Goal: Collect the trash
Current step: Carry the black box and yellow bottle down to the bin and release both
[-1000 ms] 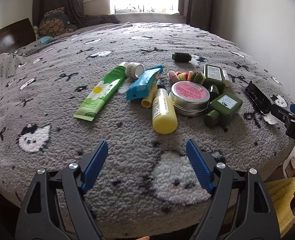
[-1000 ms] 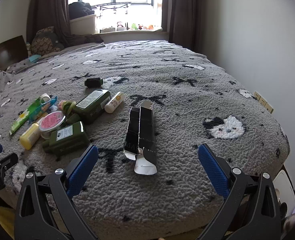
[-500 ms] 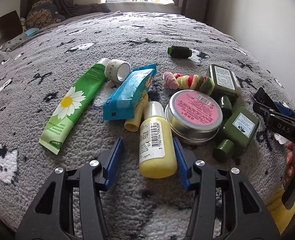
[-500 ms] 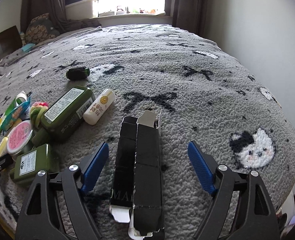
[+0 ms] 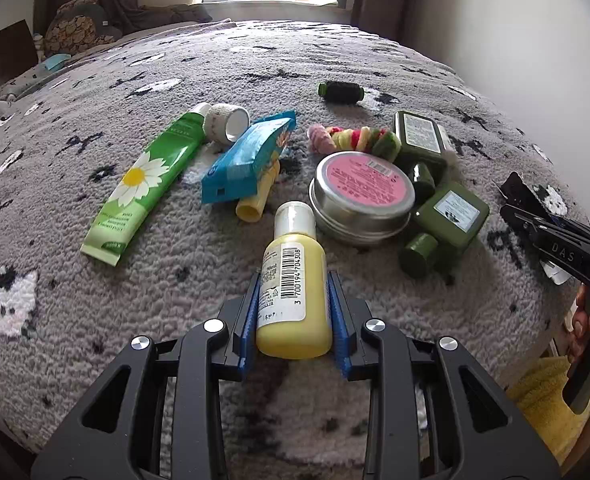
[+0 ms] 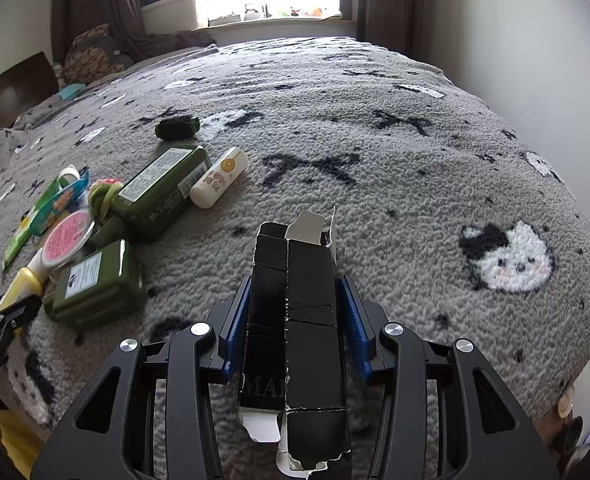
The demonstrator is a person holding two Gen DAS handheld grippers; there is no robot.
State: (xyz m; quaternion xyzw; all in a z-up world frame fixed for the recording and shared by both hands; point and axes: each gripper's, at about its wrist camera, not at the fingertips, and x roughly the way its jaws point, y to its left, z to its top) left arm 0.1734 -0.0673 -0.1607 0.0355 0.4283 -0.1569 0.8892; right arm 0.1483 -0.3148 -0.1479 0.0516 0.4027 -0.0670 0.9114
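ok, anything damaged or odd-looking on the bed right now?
Yes: the black carton between the right gripper pads is flattened, with torn white flaps at both ends. The blue packet lies askew on a yellow tube. No spills visible. The yellow bottle in the left gripper looks intact.

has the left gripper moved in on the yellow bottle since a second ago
Yes. The left gripper has advanced across the blanket toward the silver tin, and its jaws now clamp the yellow bottle.

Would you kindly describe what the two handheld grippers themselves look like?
The left gripper and right gripper match: black plastic frames with triangular cut-outs, silver round screw heads, and ribbed blue pads lining the two fingers. White letters "DAS" mark one's side. No cables show.
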